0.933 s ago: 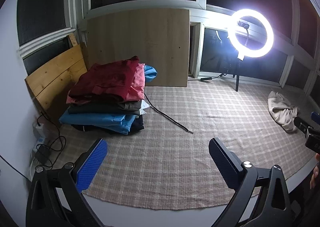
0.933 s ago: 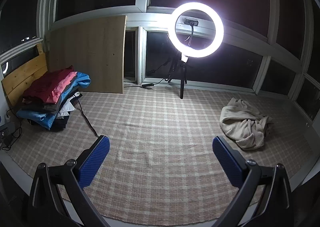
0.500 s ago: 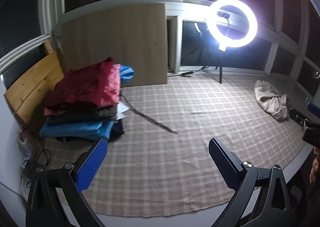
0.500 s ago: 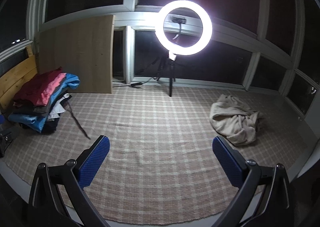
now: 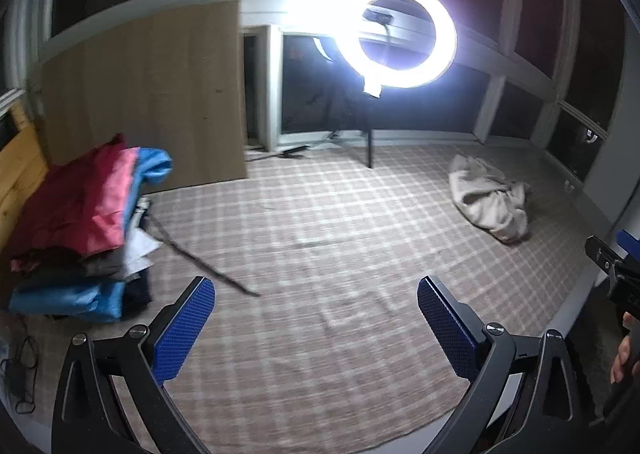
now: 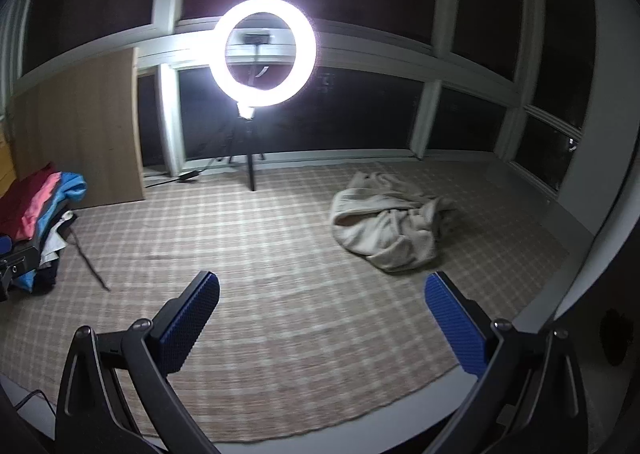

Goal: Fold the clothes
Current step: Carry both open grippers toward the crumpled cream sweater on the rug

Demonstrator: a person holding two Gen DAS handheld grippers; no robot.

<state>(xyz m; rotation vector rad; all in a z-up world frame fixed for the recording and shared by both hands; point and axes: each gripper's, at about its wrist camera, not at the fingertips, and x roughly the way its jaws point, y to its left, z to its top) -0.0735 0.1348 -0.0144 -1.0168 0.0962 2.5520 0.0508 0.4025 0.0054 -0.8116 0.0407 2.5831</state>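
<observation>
Both views pan right vs. 0.9 s ago: folded stack (image 5: 76, 222) shifts toward frame left; crumpled beige garment (image 6: 390, 226) sits closer to ctr in right wrist view. Left tongs (image 5: 316, 324) & right tongs (image 6: 322, 320) both wide open, empty, held above plaid rug (image 5: 320, 238). Garment lies on rug far-right, well apart from stack, near rug's right edge. Ring light (image 6: 264, 52) stands at rear by windows. Broad bare rug between tongs & garment; black strap (image 5: 208, 266) trails from stack.
</observation>
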